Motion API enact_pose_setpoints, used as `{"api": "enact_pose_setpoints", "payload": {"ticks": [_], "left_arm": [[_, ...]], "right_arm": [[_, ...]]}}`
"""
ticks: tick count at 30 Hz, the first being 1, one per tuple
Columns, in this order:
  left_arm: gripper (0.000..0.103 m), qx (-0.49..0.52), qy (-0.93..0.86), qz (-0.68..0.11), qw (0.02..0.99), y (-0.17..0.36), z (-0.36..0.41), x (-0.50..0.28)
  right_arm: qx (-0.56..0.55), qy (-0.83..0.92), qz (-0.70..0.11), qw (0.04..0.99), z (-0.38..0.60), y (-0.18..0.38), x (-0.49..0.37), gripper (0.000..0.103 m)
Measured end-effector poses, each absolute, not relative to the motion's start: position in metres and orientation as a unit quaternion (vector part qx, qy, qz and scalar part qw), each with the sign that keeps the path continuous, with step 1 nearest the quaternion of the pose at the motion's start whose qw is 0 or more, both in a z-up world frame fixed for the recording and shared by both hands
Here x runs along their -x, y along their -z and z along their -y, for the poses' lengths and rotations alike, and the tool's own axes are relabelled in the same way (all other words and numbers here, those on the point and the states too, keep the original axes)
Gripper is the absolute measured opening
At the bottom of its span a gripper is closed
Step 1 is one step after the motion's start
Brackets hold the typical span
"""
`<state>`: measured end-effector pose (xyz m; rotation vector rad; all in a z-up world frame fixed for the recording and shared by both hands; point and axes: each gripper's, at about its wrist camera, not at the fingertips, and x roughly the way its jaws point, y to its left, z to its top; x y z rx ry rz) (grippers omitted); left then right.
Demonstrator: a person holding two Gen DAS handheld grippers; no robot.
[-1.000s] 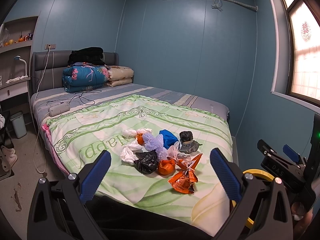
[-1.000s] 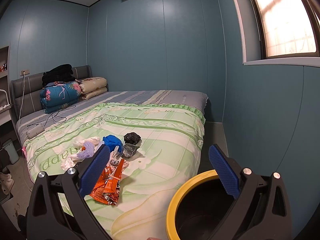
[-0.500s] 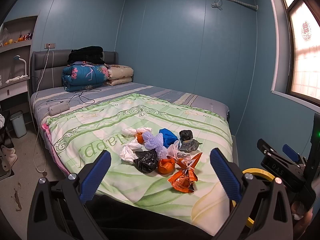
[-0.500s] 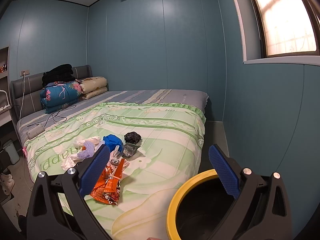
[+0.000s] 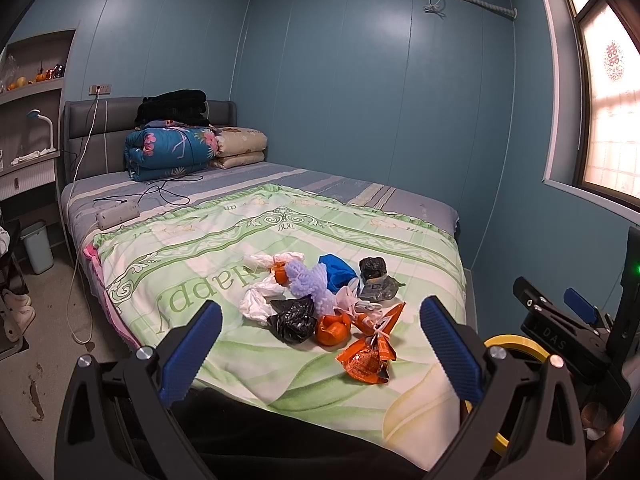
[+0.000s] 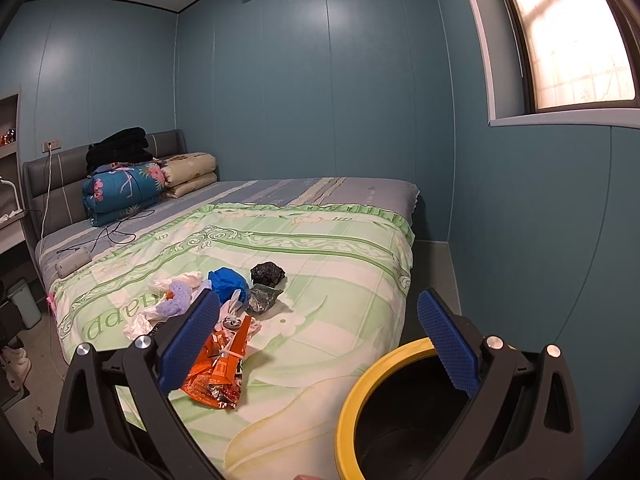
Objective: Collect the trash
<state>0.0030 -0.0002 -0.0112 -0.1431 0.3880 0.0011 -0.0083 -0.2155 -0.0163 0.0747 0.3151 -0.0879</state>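
1. Left tool [image 5: 320,344]: jaws wide apart, nothing between them, held above the foot of the bed [image 5: 168,280], clear of the trash.
2. Trash pile [image 5: 320,300] sits bunched on the green quilt near the bed's foot: white bags, black bag [image 5: 294,320], lilac mesh, blue bag [image 5: 336,272], orange wrapper [image 5: 368,356] nearest.
3. Right tool [image 6: 316,344]: jaws spread, empty, off the bed's corner.
4. Yellow-rimmed bin [image 6: 360,392] stands just beside the bed, under the right tool's right finger; interior dark.
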Motion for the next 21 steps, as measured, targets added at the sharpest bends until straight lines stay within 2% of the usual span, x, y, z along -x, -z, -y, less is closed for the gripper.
{"api": "enact_pose_setpoints", "payload": {"ticks": [11, 21], "left_arm": [[0.096, 0.106, -0.009, -0.205, 0.973, 0.018, -0.029, -0.027], [0.096, 0.042, 0.036, -0.292, 0.955, 0.054, -0.056, -0.098]], "right_arm": [[-0.033, 0.027, -0.188, 0.981, 0.212, 0.034, -0.016, 0.095], [-0.03, -0.059, -0.257, 0.964, 0.186, 0.063, -0.054, 0.095]]}}
